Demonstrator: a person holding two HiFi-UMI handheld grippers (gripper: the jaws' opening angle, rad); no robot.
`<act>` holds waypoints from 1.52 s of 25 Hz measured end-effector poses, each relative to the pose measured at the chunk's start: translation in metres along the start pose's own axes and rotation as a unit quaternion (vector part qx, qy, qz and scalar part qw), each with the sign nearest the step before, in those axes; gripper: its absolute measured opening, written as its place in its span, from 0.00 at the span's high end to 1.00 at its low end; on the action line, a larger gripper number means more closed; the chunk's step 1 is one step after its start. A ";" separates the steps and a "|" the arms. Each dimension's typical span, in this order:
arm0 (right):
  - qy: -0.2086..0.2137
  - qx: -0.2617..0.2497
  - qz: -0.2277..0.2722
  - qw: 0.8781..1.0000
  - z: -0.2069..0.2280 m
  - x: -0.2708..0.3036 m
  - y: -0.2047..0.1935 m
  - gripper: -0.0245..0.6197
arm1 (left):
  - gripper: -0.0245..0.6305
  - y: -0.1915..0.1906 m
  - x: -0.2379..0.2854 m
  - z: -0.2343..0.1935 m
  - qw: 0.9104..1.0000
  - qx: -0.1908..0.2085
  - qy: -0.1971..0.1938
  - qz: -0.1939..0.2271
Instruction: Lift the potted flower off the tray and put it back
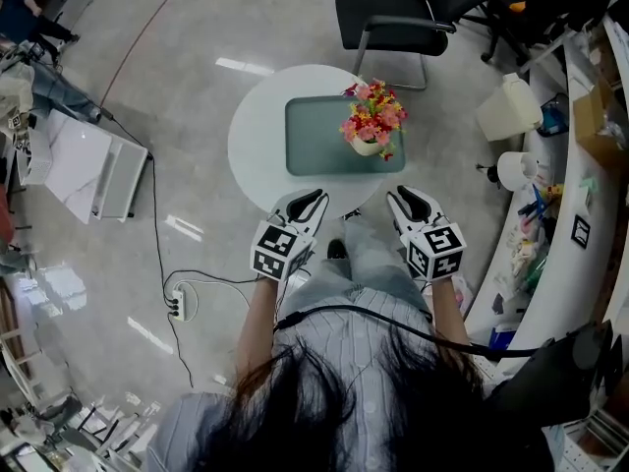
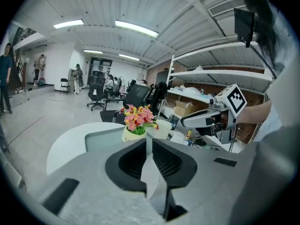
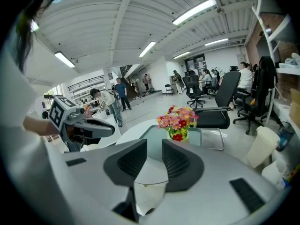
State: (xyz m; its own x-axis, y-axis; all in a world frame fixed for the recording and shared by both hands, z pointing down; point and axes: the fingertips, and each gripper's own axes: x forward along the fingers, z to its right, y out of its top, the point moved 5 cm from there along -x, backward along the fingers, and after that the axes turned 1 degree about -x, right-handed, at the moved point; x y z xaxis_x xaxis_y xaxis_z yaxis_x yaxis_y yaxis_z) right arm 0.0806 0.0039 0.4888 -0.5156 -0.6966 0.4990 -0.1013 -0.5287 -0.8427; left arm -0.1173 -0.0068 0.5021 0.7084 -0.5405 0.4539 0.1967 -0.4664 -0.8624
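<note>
A potted flower (image 1: 371, 126) is seen standing at the right end of a green tray (image 1: 314, 141) on a round white table (image 1: 257, 136); no lift is begun. At the near edge, the left gripper (image 1: 306, 204) is closed on nothing and the right gripper (image 1: 410, 203) is slightly parted and empty.

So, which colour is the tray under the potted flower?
The tray is a muted grey-green. The head view shows it best.

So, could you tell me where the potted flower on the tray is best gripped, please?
Probably the pale pot below the blooms, coming in low from the near side with the right gripper. It stands upright by the right edge of the tray, and the blooms overhang its rim.
</note>
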 end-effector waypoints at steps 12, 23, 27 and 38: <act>0.032 -0.028 -0.038 0.998 0.037 0.051 -0.005 0.84 | 0.93 0.006 0.045 -0.038 0.999 0.020 0.006 -0.042; 0.047 -0.066 -0.079 0.994 0.079 0.100 -0.024 0.81 | 0.92 -0.014 0.097 -0.074 0.994 0.023 -0.017 -0.101; 0.068 -0.064 -0.095 0.991 0.093 0.112 -0.032 0.71 | 0.86 -0.020 0.114 -0.087 0.993 0.025 -0.028 -0.113; 0.150 -0.106 -0.137 0.973 0.112 0.146 -0.043 0.50 | 0.67 -0.019 0.163 -0.112 0.981 0.092 -0.099 -0.137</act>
State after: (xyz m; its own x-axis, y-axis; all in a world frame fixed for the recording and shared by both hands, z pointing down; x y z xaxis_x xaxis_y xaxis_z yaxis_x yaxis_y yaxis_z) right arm 0.1051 -0.1294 0.6207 -0.6665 -0.3537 0.6563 -0.4267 -0.5409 -0.7248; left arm -0.0817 -0.1644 0.6179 0.7267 -0.2574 0.6369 0.5039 -0.4305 -0.7488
